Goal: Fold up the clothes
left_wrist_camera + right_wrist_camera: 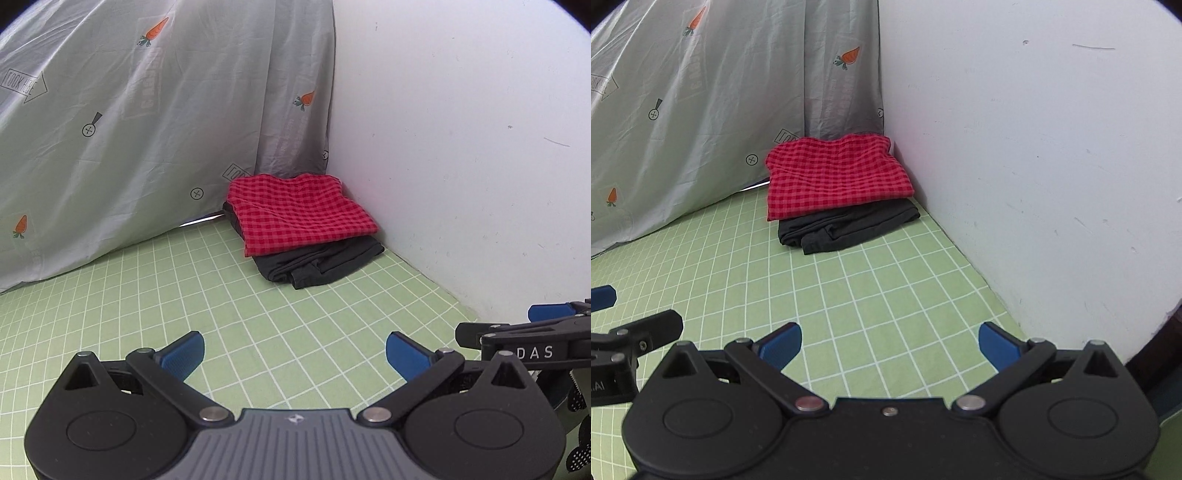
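A folded red checked garment point(297, 214) point(834, 175) lies on top of a folded dark grey garment point(321, 264) point(849, 225) in the far corner, against the white wall. My left gripper point(295, 354) hovers open over the green grid sheet, well short of the pile, with nothing between its blue pads. My right gripper point(890, 345) is open too and holds nothing. The right gripper's body shows at the right edge of the left wrist view; the left gripper's body shows at the left edge of the right wrist view.
A green sheet with white grid lines point(229, 295) point(871, 291) covers the surface. A grey curtain with carrot prints point(147, 110) point(701, 110) hangs at the back left. A white wall point(461, 147) point(1034, 147) bounds the right side.
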Demonstrator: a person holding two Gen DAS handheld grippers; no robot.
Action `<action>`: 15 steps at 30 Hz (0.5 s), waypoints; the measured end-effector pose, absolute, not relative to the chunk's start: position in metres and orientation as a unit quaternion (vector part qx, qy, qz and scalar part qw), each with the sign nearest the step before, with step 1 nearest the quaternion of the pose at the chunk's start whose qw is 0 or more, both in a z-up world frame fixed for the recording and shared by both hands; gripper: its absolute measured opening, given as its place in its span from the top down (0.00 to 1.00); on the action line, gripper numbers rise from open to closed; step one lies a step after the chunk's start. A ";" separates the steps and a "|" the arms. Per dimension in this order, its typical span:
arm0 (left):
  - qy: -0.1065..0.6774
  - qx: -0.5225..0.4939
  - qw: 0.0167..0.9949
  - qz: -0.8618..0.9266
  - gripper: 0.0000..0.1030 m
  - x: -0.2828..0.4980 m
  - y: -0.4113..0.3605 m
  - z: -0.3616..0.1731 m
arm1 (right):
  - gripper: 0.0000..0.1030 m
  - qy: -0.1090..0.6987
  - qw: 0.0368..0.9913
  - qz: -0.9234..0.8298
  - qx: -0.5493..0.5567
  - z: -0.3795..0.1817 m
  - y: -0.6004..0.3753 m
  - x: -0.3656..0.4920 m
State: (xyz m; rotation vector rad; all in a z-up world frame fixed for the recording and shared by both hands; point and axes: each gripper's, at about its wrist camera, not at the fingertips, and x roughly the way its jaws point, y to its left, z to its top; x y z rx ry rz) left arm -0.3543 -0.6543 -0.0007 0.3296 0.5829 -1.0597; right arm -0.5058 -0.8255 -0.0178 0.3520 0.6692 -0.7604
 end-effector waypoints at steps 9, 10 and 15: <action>0.276 0.146 0.806 -0.502 0.00 -0.361 -0.646 0.001 | 0.00 0.317 0.859 -0.366 0.162 -0.014 -0.818 -0.518; 0.276 0.146 0.806 -0.503 0.00 -0.362 -0.646 0.001 | 0.00 0.317 0.859 -0.367 0.162 -0.013 -0.818 -0.519; 0.276 0.142 0.805 -0.505 0.00 -0.363 -0.644 0.001 | 0.00 0.317 0.860 -0.366 0.158 -0.012 -0.816 -0.521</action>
